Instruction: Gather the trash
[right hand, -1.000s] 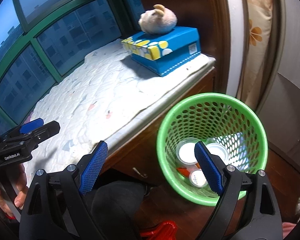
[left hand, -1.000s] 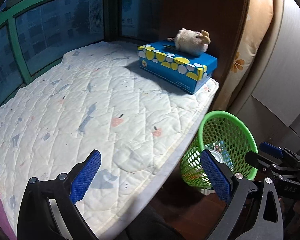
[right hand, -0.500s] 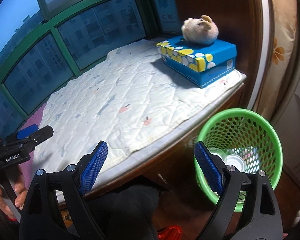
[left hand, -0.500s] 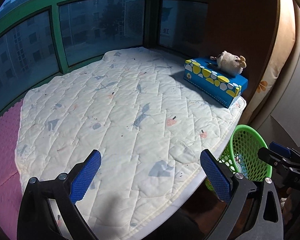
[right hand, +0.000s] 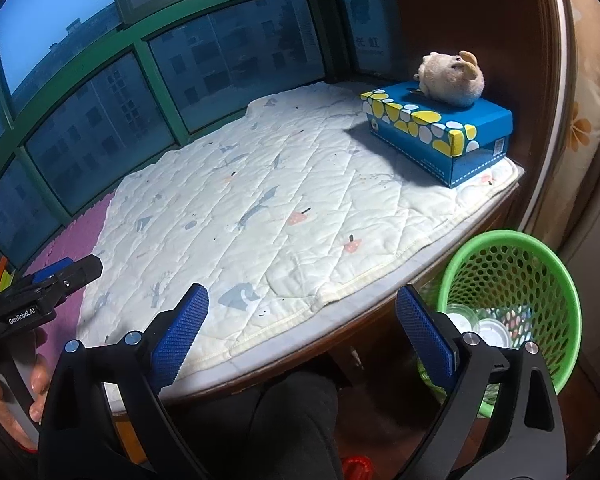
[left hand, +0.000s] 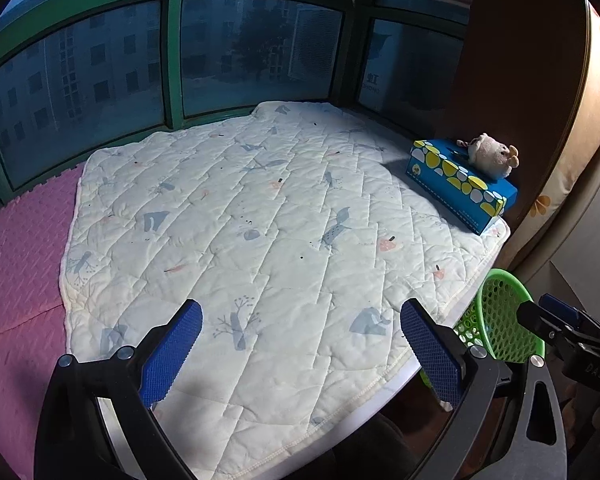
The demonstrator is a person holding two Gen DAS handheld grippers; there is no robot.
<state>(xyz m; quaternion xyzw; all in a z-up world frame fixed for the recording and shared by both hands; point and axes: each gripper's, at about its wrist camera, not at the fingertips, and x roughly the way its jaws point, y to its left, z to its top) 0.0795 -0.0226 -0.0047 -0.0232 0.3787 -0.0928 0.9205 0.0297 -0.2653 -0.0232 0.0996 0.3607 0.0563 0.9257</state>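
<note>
Trash (right hand: 476, 326), in the form of several clear round plastic lids or cups, lay at the bottom of a green mesh wastebasket (right hand: 540, 256) that stood on the floor just beside the wooden edge of a window seat. A white quilted mat (left hand: 268, 240) printed with small pale figures covered most of the seat, with a pink textured mat (left hand: 20, 248) showing past its left edge. At the far right corner of the quilted mat sat a blue tissue box (right hand: 440, 132) with yellow and white spots, and a beige plush toy (right hand: 452, 80) rested on top of it. Green-framed windows (left hand: 172, 60) curved behind the seat. The left gripper (left hand: 300, 348) hovered over the near part of the quilted mat, its jaws wide apart and holding nothing. The right gripper (right hand: 300, 336) hung above the seat's front edge, its jaws likewise spread and empty, with the wastebasket just past its right finger. A hand (right hand: 12, 384) gripped the left gripper's handle.
</note>
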